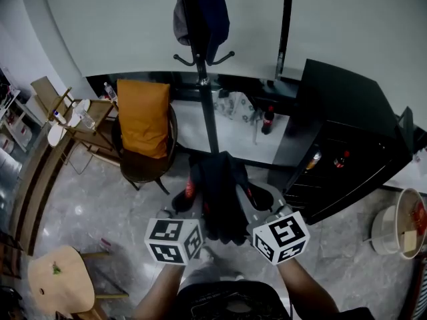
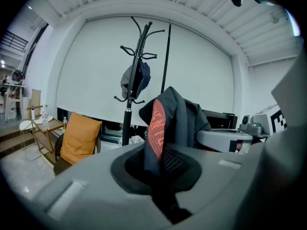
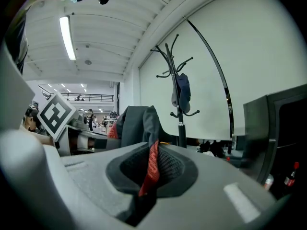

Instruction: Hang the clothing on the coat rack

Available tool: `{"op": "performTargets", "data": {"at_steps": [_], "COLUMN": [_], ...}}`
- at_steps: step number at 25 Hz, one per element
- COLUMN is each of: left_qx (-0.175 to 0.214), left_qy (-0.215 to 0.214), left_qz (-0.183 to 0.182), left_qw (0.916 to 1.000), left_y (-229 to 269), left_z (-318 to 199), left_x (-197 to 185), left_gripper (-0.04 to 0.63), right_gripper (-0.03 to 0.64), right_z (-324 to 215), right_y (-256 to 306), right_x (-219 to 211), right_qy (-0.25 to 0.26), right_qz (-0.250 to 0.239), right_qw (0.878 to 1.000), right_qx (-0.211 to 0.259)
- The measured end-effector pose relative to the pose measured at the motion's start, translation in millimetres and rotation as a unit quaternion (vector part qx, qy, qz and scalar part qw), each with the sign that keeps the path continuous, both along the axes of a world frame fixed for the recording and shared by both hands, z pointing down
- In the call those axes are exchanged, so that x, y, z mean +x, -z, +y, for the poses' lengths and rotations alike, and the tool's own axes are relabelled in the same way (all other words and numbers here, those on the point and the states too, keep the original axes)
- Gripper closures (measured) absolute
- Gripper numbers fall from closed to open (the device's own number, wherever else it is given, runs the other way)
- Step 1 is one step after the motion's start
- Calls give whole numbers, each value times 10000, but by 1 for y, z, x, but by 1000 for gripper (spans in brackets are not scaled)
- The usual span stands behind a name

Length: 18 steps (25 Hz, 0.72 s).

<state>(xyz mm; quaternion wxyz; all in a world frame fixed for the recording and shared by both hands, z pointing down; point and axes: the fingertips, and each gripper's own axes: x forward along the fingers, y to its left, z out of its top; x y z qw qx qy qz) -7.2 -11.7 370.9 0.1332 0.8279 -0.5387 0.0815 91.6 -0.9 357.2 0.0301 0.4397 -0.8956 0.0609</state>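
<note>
Now two grippers hold one dark jacket between them, and both are clamped on it. The left gripper has its jaws pressed together on a fold with orange-red mesh trim, the cloth rising up out of the pinch. The right gripper likewise pinches a red-edged strip of the same jacket. From the head view the jacket hangs bunched between the two grippers, covering the lower end of the single black coat rack and well below its hooks. One dark cap hangs on the rack. One chair with an orange cushion stands left of the pole, and one black cabinet stands to its right.
</note>
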Motion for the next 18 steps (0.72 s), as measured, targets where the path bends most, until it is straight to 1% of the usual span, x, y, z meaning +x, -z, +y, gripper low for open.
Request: {"op": "performTargets", "data": {"at_steps": [10, 18], "left_qx": [159, 251], "left_qy": [-293, -543], "left_qz": [120, 138], "left_qw": [9994, 9981], "left_y": [16, 24], "left_z": [-52, -87], "left_x": [-37, -66], "left_gripper": [569, 569], "right_gripper": [588, 588], "right_z": [-44, -79], "right_y": [14, 24], "right_x": [-37, -68], "right_qy": [-321, -597], "right_qz": [184, 203], "right_qw": [9992, 9977], "right_qx": [121, 234]}}
